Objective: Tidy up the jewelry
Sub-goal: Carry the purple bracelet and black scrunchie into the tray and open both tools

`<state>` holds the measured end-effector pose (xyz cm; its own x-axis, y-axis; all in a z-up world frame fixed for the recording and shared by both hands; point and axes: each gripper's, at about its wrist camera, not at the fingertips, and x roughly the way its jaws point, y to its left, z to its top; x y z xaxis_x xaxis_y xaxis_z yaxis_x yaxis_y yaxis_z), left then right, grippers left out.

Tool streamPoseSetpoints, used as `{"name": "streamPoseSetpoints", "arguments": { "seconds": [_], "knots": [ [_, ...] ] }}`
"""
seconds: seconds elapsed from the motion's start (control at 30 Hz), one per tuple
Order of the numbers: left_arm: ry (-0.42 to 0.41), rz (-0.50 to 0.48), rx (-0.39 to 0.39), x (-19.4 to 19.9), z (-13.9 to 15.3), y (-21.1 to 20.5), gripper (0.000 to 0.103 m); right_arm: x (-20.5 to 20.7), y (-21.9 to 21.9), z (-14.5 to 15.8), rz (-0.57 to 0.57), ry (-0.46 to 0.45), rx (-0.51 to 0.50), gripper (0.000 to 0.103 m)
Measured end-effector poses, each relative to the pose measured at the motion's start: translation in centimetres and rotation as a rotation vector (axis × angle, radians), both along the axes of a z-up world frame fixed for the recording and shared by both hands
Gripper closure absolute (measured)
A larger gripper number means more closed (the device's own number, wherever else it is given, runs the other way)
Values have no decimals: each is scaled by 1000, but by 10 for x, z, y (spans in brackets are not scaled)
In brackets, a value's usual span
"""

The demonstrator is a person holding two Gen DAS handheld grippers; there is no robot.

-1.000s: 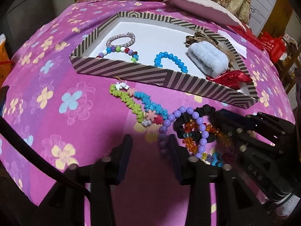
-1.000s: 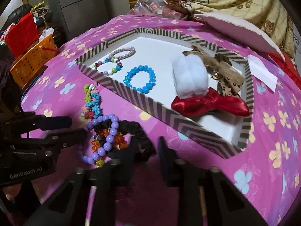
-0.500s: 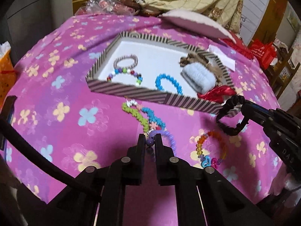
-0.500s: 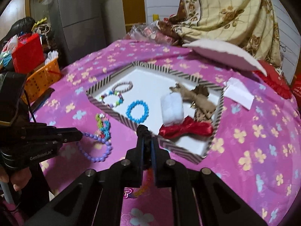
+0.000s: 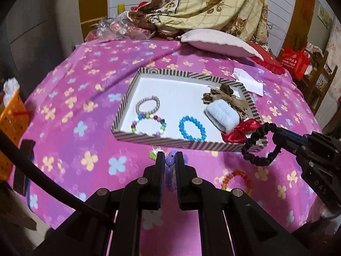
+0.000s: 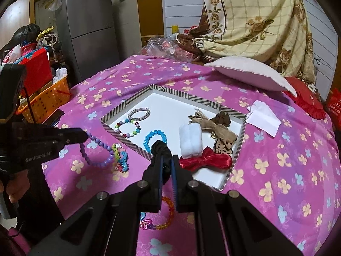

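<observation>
A striped-rim tray [image 5: 149, 138] [image 6: 115, 112] on the pink flowered cloth holds several bracelets, a blue beaded bracelet [image 5: 192, 128] [image 6: 155, 139], a white fluffy band [image 5: 221, 114], a tan bow and a red bow [image 6: 205, 160]. My left gripper [image 5: 170, 156] [image 6: 86, 136] is shut on a purple bead bracelet [image 5: 169, 171] [image 6: 97, 151], held above the cloth before the tray. My right gripper [image 6: 167, 159] [image 5: 275, 132] is shut on a black scrunchie [image 5: 256, 145] [image 6: 161, 149], held above the tray's near right corner.
An orange bead bracelet [image 5: 236, 182] [image 6: 167, 213] and a green-and-blue flower bracelet [image 6: 120, 156] lie on the cloth before the tray. A pillow [image 5: 217, 43], white paper [image 6: 263, 118], an orange basket [image 6: 45, 101] at the left edge and a fridge [image 6: 91, 27] stand around.
Both grippers closed on their items, the left on the purple bracelet and the right on the black scrunchie, and lifted them up off the cloth. The views have risen and pulled back.
</observation>
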<state>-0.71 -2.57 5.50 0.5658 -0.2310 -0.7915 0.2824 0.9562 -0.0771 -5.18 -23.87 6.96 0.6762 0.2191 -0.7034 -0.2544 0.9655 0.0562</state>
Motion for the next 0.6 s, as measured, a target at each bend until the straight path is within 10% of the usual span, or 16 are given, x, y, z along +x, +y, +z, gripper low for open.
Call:
{"name": "streamPoseSetpoints", "arguments": {
  "seconds": [0.6],
  "knots": [
    [-18, 3, 78, 71, -2, -22, 97, 63, 1, -19, -11, 53, 50, 96]
  ]
}}
